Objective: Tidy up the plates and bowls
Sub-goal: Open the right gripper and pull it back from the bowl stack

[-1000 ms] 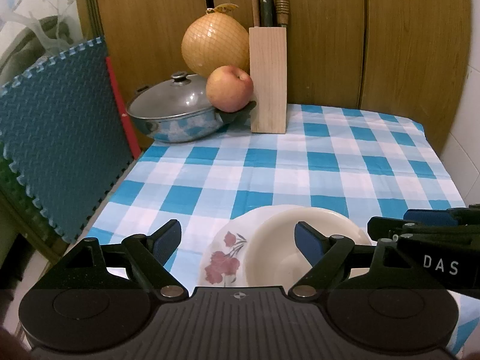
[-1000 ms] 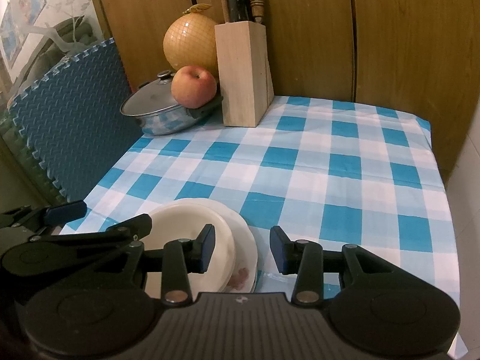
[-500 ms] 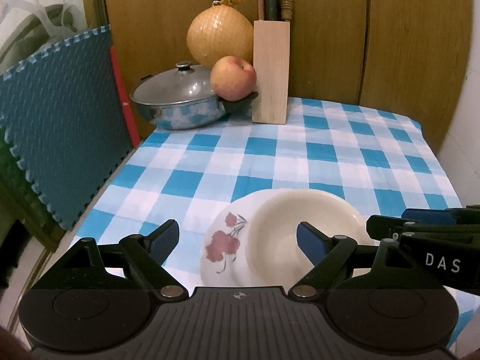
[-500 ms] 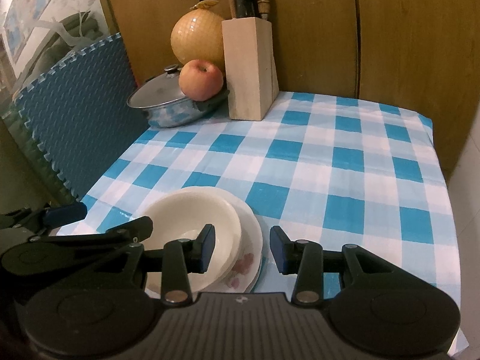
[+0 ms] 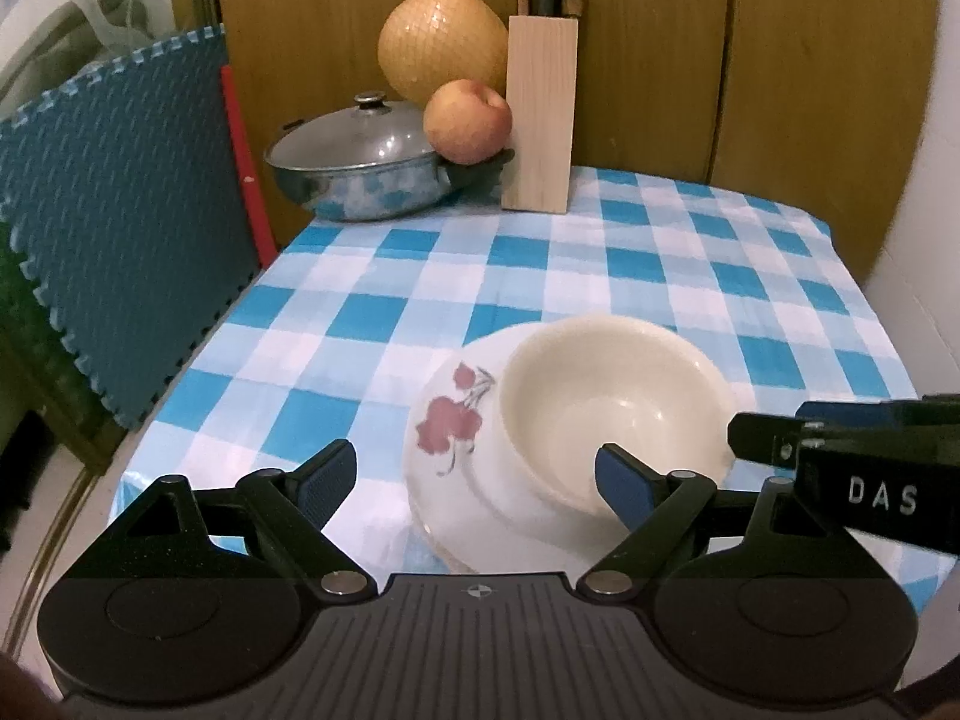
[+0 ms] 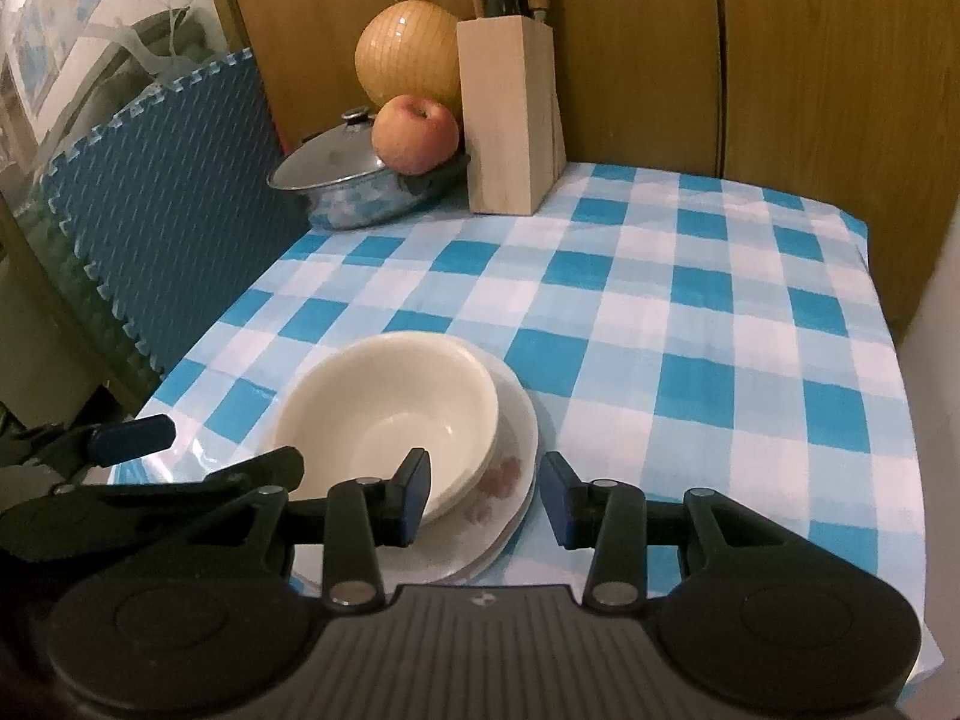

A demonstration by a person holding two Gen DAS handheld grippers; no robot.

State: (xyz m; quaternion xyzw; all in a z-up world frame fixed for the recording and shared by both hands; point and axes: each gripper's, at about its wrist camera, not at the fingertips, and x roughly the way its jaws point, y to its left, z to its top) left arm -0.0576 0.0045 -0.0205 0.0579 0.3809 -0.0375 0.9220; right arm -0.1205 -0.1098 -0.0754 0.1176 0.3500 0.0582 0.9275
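Observation:
A cream bowl (image 5: 612,402) sits on stacked white plates with a red flower print (image 5: 450,420) near the front of the blue checked table. The bowl (image 6: 390,414) and plates (image 6: 510,468) also show in the right wrist view. My left gripper (image 5: 474,480) is open and empty, just short of the plates' near rim. My right gripper (image 6: 486,492) is open and empty, with its left finger in front of the bowl's rim and its right finger beyond the plates' edge. Both hover above the stack.
At the back stand a lidded pot (image 5: 360,162), an apple (image 5: 468,120), a netted pomelo (image 5: 444,48) and a wooden knife block (image 5: 540,114). Blue foam mats (image 5: 120,210) lean along the left table edge. Wooden panels (image 6: 780,30) close the back.
Both grippers have pulled back and risen, so the bowl and plates show more fully and further ahead. The dishes stay in place. Both jaws stay open.

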